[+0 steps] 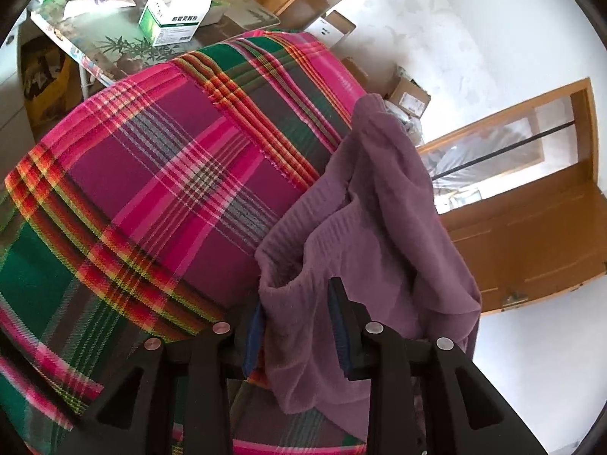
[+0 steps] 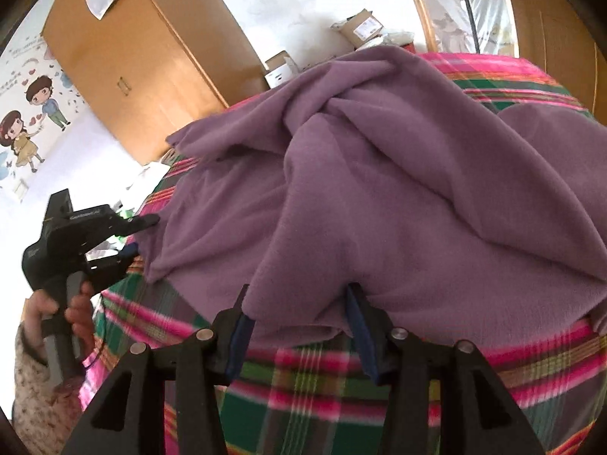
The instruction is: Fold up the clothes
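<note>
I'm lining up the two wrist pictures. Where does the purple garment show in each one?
Left wrist view: the purple garment hangs right of centre, running down between the left hand-held gripper fingers.
Right wrist view: it fills the middle and right, its near edge between the right hand-held gripper fingers.
Shared landmark: the plaid sheet beneath it.

A lived-in bedroom at home, probably: a bed under a bright pink-and-green plaid woven sheet (image 1: pixel 151 189) fills both views. Beyond the bed stand a tall honey-brown wooden wardrobe (image 2: pixel 144 64) and open cardboard boxes (image 2: pixel 360 26) on the pale floor; left of the wardrobe, a cartoon-couple wall sticker (image 2: pixel 34 113).
</note>
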`<action>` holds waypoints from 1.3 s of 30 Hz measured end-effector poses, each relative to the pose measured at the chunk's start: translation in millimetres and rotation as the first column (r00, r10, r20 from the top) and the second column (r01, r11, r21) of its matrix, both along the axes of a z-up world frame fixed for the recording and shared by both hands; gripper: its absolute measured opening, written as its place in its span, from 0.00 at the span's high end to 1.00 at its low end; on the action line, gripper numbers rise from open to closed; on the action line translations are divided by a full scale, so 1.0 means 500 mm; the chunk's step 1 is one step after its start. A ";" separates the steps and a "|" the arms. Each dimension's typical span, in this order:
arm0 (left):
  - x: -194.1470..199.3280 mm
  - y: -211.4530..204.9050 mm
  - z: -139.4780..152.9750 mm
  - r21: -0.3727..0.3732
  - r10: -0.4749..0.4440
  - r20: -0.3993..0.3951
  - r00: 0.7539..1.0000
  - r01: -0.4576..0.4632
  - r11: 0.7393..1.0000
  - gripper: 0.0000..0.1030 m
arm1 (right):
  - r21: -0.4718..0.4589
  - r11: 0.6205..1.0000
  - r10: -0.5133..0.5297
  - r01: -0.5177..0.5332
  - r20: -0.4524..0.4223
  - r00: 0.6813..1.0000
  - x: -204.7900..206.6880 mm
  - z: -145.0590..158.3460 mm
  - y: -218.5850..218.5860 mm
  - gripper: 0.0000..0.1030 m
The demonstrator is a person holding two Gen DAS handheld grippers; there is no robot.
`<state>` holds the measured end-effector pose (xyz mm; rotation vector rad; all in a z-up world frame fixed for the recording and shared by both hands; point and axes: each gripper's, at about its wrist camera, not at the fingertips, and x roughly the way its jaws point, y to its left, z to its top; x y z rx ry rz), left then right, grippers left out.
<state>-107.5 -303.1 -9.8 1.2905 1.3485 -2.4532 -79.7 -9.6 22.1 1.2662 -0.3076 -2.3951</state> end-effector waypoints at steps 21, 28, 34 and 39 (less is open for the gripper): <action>0.062 -0.012 0.036 0.035 0.045 -0.064 0.997 -0.043 0.998 0.91 | -0.028 1.000 -0.014 0.013 -0.046 0.999 0.053 0.029 0.067 0.93; 0.115 -0.017 0.052 0.042 0.071 -0.090 0.993 -0.067 0.997 0.91 | -0.051 0.997 -0.056 0.053 -0.069 0.996 0.086 0.048 0.108 0.93; 0.135 -0.021 0.057 0.052 0.071 -0.091 0.993 -0.066 0.996 0.91 | -0.005 0.992 -0.128 0.128 -0.109 0.986 0.043 0.078 0.165 0.91; 0.142 -0.019 0.058 0.050 0.073 -0.094 0.993 -0.069 0.996 0.91 | -0.020 0.991 -0.134 0.133 -0.062 0.989 0.038 0.050 0.169 0.95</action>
